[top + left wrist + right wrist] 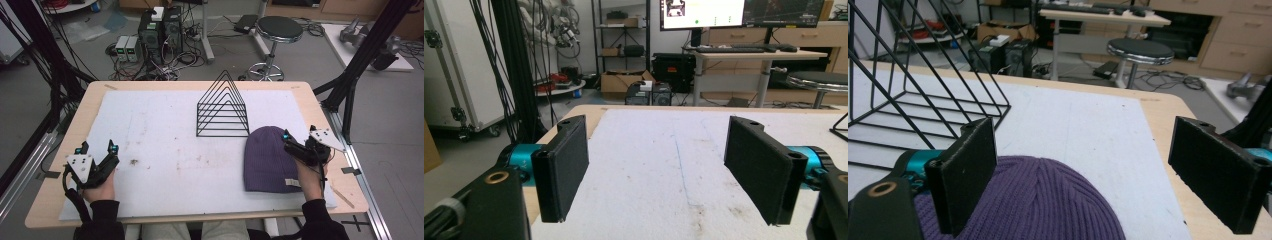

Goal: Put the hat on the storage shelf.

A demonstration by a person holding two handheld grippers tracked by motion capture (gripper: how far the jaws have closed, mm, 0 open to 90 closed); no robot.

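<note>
While the purple beanie (270, 159) lies ungrasped beside the wire rack (223, 106), both grippers, left gripper (98, 148) and right gripper (299, 139), gape empty; pickup remains outstanding.

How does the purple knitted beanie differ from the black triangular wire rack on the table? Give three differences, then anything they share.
1. The purple knitted beanie is soft, closed fabric; the black triangular wire rack is thin open wire you see through.
2. The beanie lies flat; the rack stands upright to a peak.
3. The beanie lies nearer the person, by the right tongs; the rack stands farther back, near the middle.

Both rest on the white foam mat.
</note>
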